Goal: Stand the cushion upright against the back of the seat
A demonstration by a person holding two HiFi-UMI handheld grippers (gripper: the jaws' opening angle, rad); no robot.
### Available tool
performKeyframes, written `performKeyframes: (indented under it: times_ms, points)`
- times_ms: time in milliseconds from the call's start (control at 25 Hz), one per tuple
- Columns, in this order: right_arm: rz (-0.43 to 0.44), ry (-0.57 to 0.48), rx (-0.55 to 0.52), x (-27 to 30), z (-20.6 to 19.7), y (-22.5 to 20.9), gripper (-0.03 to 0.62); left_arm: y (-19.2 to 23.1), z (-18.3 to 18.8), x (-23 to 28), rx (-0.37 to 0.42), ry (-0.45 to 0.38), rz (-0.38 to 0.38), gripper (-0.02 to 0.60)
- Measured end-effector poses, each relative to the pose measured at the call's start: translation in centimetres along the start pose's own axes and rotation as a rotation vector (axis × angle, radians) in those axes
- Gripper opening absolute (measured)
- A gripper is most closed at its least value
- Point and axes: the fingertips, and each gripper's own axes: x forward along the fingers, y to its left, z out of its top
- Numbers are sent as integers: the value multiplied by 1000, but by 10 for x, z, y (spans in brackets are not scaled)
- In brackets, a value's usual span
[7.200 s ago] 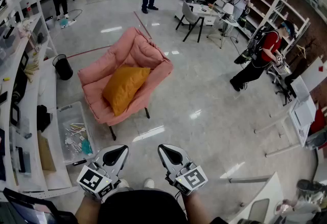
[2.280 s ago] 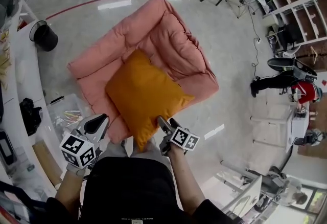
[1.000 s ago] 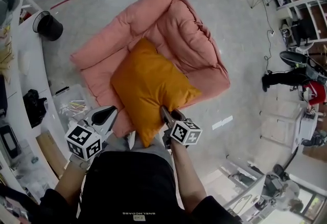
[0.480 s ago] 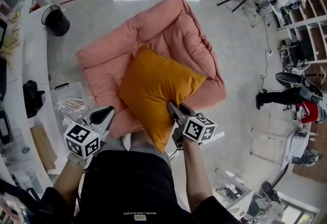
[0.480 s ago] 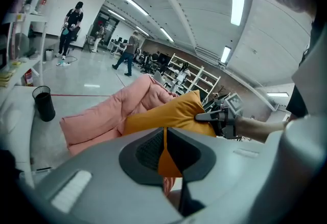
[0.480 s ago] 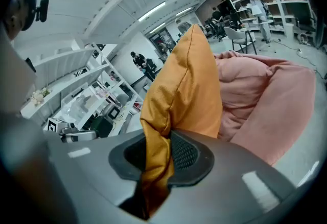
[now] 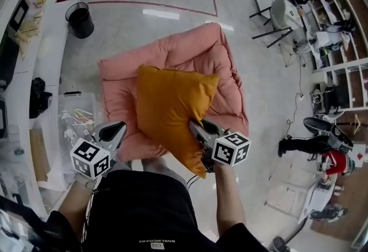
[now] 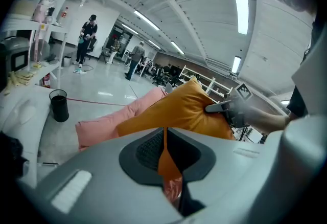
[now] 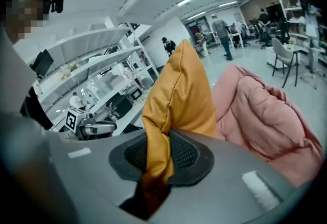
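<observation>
Your right gripper (image 7: pixel 197 127), whose jaws have just been closing, pinches the near edge of the cushion (image 7: pixel 172 104) so it tilts up over the chair (image 7: pixel 230 90) seat, probably bound for the backrest, while your left gripper (image 7: pixel 113 129) waits beside it, jaws together and empty.
</observation>
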Motion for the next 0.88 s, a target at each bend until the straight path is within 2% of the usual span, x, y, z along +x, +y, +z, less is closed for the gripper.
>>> performKeyframes:
  times_ms: [280,560,680,880]
  points:
    - [115,126,-168,26,42,22,81,23,3,-31,-50,-85,115,35]
    - [207,225,-242,44,88,32,82,41,1,-62,-100,-164,226,35]
    - [239,270,-229,56,97,31,86,48,-4,-70,-119,-185,262,35]
    - [270,323,-101,82,95,12,86,49,-4,-78,-142,-227,314,35]
